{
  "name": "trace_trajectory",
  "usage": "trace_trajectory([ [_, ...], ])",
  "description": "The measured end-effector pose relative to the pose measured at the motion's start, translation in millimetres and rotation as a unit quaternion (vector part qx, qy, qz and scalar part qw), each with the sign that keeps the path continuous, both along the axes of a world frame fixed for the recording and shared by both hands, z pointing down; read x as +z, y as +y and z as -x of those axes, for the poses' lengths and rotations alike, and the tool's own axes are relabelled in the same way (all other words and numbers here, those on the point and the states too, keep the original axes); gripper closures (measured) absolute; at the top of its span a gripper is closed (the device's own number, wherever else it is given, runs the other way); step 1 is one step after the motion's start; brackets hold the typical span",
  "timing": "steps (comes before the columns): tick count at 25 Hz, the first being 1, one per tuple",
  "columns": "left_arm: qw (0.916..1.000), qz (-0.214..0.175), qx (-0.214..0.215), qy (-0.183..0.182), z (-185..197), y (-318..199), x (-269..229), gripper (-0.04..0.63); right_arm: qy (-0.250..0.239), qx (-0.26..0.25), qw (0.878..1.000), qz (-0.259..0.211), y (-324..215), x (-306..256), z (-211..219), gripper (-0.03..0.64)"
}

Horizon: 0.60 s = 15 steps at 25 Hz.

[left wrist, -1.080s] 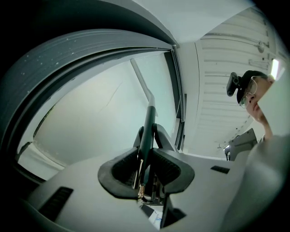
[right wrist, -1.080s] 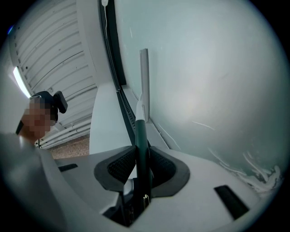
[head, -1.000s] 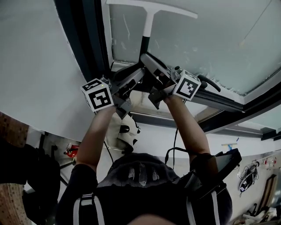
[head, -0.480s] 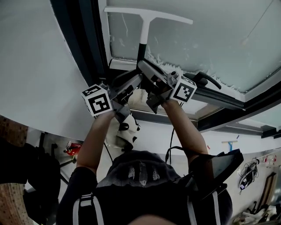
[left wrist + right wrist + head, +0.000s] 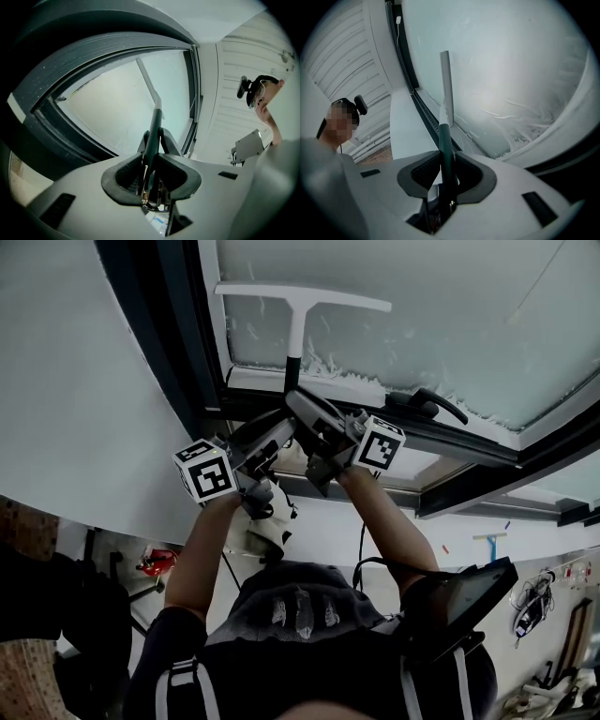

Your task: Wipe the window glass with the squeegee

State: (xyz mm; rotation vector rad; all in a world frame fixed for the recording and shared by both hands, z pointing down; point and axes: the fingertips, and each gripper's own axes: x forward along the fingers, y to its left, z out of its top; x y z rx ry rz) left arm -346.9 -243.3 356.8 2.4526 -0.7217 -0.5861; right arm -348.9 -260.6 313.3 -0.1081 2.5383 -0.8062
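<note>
Head view: squeegee is found standing up from the two tongs. Its handle runs straight away from them toward the window glass, and its white blade is set crosswise at the far end, against the pane. The left gripper and the right gripper are brought together on the dark lower part of the handle, just beside one another. The right one appears to be seated slightly nearer the blade. A band of suds is seen along the bottom edge of the pane, between the blade and the dark frame rail.

Left gripper view: the jaws are seen pressed shut on the dark grip of the handle. The white shaft is carried on up and to the left across the glass. A person wearing a headset is visible at the right edge.

Right gripper view: the jaws are likewise clamped on the dark grip, and the blade is seen nearly end-on directly ahead. Suds are noted low on the right of the pane, with streaks above them.

Assessment: the long axis of the handle is in line with both tongs, so the coming stroke is judged to be governed by both arms together. A pull along the handle's axis would be expected to bring the blade down toward the suds and the rail. Whether the rubber edge bears evenly on the glass cannot be confirmed.
</note>
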Motion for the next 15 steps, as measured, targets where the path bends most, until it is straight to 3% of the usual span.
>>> trace_trajectory([
  [15,0.9991,0.042,0.011,0.000,-4,16,38,0.500,0.008,0.003,0.999,0.039,12,39,-3,0.522],
])
